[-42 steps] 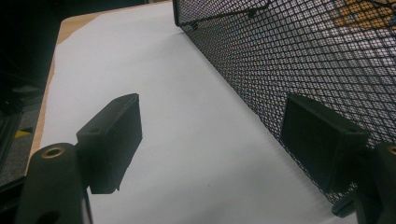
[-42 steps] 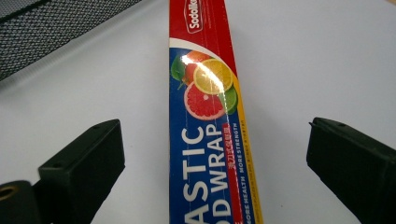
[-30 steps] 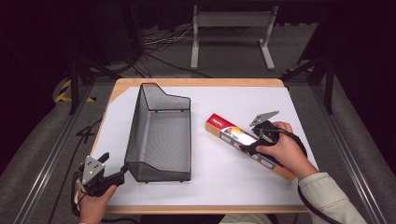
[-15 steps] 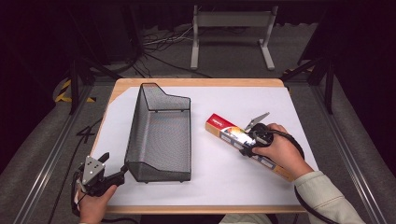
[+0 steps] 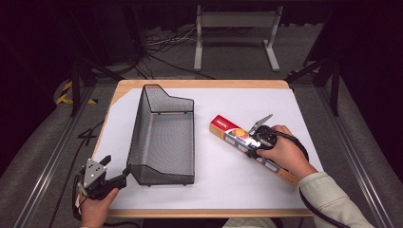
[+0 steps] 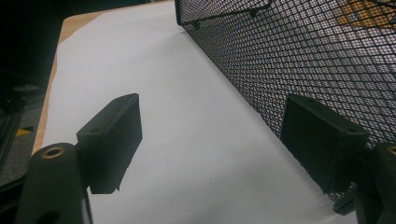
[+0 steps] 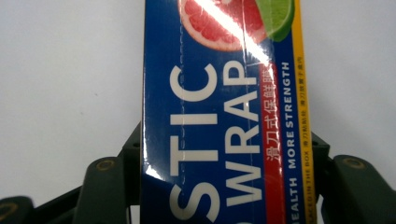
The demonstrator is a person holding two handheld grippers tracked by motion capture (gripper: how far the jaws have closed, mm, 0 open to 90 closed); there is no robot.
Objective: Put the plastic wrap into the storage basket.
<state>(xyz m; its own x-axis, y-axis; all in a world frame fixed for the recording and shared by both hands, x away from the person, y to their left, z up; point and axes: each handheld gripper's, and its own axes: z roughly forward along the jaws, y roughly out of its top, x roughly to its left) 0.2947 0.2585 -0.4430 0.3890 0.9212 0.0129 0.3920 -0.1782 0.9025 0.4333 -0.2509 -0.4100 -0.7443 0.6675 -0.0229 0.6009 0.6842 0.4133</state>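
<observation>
I am looking at the plastic wrap box (image 5: 254, 148) lying flat on the white table cover (image 5: 228, 190), right of the mesh basket (image 5: 164, 135) and apart from it. Its long axis is running diagonally, from the far end near the basket's far corner toward the near right edge of the table. My right gripper (image 5: 259, 141) is sitting across the box's middle, at right angles to that axis. In the right gripper view the box (image 7: 224, 116) is lying straight ahead between the two jaws, one at each long edge; I judge them to be closed against its sides, though the contact itself is hidden under the box.

My left gripper (image 5: 107, 183) is waiting at the basket's near left corner, well apart from the box. In the left gripper view its jaws are spread apart with nothing between them, one pad (image 6: 114, 140) over bare cover, the other just beside the basket wall (image 6: 303, 60). The right hand (image 5: 285, 154) is plainly the nearer one for any lift of the box toward the basket
</observation>
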